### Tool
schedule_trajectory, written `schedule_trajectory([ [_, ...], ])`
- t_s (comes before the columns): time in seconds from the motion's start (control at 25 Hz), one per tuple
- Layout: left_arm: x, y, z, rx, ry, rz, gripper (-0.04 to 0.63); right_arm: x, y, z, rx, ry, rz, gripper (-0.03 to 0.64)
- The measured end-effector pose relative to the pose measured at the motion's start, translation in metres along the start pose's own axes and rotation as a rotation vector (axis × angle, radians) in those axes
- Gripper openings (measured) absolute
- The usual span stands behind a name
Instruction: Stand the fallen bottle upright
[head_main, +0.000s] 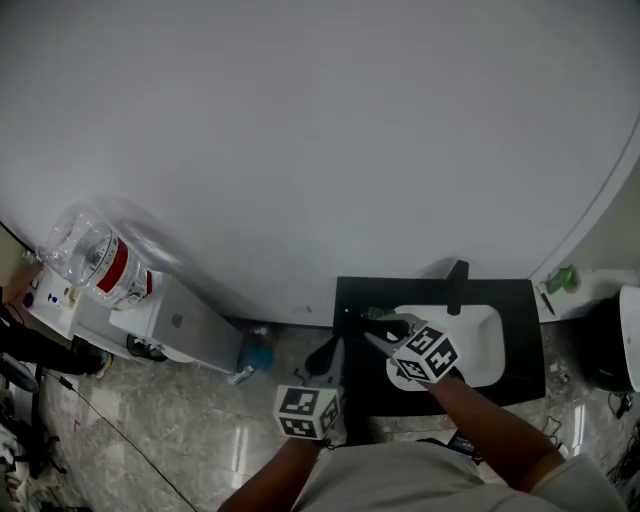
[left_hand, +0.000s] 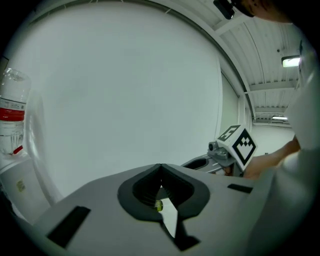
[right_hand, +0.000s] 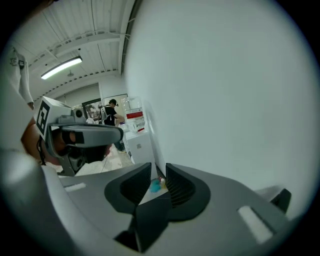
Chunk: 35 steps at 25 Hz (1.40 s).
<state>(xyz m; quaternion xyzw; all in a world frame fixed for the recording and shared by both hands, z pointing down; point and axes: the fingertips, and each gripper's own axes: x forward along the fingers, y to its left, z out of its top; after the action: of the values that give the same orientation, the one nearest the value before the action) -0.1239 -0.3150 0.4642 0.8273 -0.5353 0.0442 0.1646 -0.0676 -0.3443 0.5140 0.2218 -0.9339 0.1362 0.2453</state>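
Task at start: nothing gripped, nothing stood up yet. Small greenish item (head_main: 376, 314), probably fallen bottle, lies on black surface (head_main: 520, 300) near right gripper (right_hand: 158, 175) fingers, which are spread and empty. Left gripper (left_hand: 160, 167) fingers pressed together, empty.

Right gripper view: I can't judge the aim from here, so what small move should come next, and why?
Probably carry the right gripper down and forward toward the small blue object on the grey stone floor at the foot of the white wall; it is likely the fallen bottle. Its jaws stand apart with nothing between them, and the object shows far off, centred in their gap.
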Motion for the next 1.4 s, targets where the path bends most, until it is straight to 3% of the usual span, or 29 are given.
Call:
schedule_trajectory([
  [0.28,0.055,0.066,-0.013,-0.021,0.066,0.020,0.008,0.113,-0.073,-0.022,0.015,0.155,0.096,0.082],
  [0.48,0.090,0.080,-0.027,-0.043,0.112,0.034,0.008,0.182,-0.117,-0.055,0.049,0.249,0.165,0.097],
  [1.0,0.127,0.119,-0.054,-0.106,0.195,0.110,0.008,0.288,-0.148,-0.150,-0.163,0.657,0.352,0.127],
  [1.2,0.130,0.131,-0.059,-0.127,0.207,0.137,0.008,0.314,-0.155,-0.167,-0.208,0.713,0.363,0.124],
  [1.32,0.128,0.137,-0.059,-0.140,0.206,0.148,0.008,0.317,-0.157,-0.164,-0.217,0.702,0.367,0.065],
  [1.4,0.127,0.141,-0.059,-0.155,0.202,0.153,0.008,0.316,-0.157,-0.160,-0.212,0.682,0.370,0.060],
])
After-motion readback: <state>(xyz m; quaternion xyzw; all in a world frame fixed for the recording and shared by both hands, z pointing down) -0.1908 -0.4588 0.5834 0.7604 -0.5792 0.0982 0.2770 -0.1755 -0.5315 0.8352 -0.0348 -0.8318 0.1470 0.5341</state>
